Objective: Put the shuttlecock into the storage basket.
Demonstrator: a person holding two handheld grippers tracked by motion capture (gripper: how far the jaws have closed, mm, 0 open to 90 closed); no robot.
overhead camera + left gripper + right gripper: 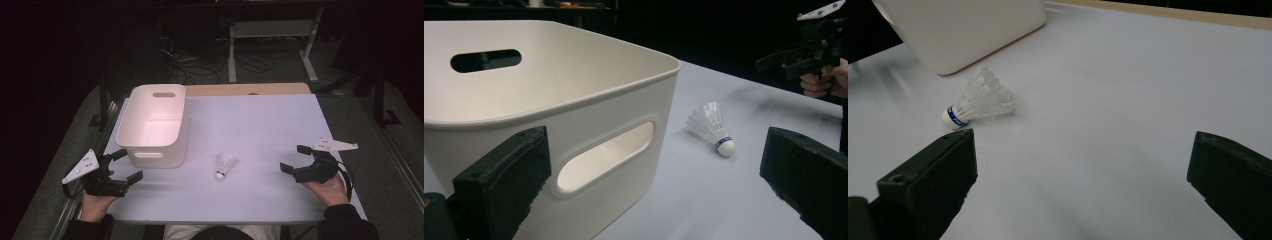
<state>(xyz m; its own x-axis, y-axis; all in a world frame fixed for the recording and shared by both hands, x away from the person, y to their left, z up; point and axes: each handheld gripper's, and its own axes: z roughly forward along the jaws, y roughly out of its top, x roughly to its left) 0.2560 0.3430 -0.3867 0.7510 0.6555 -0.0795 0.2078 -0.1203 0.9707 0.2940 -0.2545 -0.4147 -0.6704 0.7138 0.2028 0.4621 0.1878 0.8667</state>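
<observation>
Shuttlecock [224, 165] lies on table [260, 125], right of bin [155, 125].

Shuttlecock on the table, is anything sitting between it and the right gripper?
Nothing visible: the shuttlecock lies alone on bare table left of the open right gripper. The white bin stands on its far side.

The white plastic bin [155, 125] stands at the left of the pale desk [260, 125], just beyond the left gripper [122, 167]. Bare desk lies between the small white feathered shuttlecock [223, 166] and the right gripper [295, 160], and along the near edge.
</observation>
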